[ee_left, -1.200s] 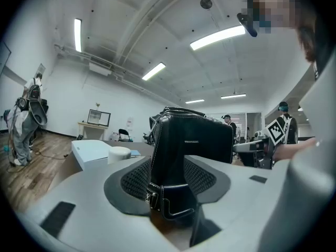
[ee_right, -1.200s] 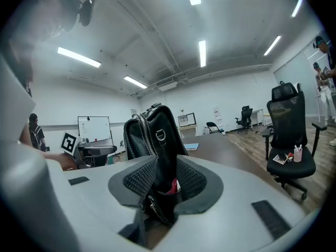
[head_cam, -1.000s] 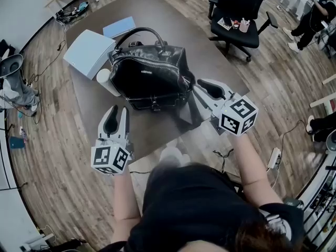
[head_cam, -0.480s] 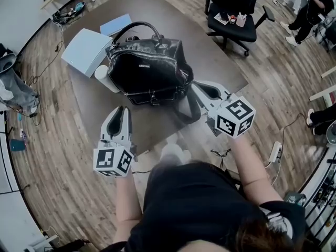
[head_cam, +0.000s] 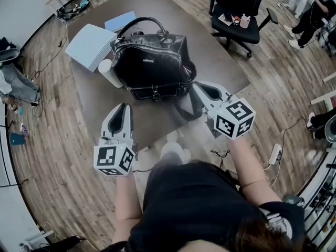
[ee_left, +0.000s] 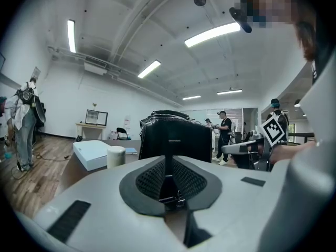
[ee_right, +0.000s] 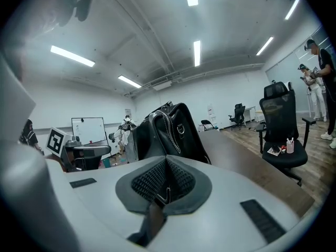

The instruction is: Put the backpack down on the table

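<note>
A black leather backpack (head_cam: 149,67) stands upright on the brown table (head_cam: 210,56), handle up, one strap trailing toward the near edge. My left gripper (head_cam: 122,107) is shut and empty, a short way in front of the bag's left corner and not touching it. My right gripper (head_cam: 198,86) is shut too, with nothing between its pads, close beside the bag's near right corner and the trailing strap. The left gripper view shows the bag (ee_left: 176,140) straight beyond the closed left gripper (ee_left: 168,160). In the right gripper view the bag (ee_right: 165,133) stands just past the closed right gripper (ee_right: 165,167).
A white box (head_cam: 89,46), a blue folder (head_cam: 119,21) and a white cylinder (head_cam: 110,73) sit left of the bag. A black office chair (head_cam: 239,9) stands beyond the table's right edge. A person (head_cam: 315,9) is at the far right. Cables lie on the wood floor.
Both grippers' jaws have gone from open to shut, with nothing caught in them. The backpack stays in place on the table.
</note>
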{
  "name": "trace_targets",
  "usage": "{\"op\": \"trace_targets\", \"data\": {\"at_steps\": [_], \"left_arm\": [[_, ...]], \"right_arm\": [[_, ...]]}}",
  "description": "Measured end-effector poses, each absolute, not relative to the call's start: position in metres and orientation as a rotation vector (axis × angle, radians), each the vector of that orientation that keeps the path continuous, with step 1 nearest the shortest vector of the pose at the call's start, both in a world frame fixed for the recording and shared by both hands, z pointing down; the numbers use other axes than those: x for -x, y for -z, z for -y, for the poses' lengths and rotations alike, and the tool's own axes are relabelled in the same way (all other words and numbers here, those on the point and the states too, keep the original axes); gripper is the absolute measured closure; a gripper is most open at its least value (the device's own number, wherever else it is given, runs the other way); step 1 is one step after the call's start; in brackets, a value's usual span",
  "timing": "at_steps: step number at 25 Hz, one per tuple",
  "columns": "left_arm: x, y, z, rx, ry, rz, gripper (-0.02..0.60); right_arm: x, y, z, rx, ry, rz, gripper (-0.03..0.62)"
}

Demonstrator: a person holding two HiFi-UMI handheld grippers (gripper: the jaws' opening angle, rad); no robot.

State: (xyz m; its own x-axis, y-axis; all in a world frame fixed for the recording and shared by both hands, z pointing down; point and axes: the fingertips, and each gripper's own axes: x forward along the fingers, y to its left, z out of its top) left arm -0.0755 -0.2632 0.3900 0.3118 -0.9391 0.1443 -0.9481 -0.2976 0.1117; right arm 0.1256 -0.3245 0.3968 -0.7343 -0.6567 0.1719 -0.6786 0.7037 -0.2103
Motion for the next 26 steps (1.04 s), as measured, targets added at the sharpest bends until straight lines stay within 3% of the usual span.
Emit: {"op": "trace_targets", "data": {"at_steps": [26], "left_arm": [[0.077, -0.38, 0.254, -2.409, -0.079, 1.766, 0.523]], "right_arm": [[-0.12, -0.392, 0.316, -1.129, -0.362, 2.813, 0.577]]}}
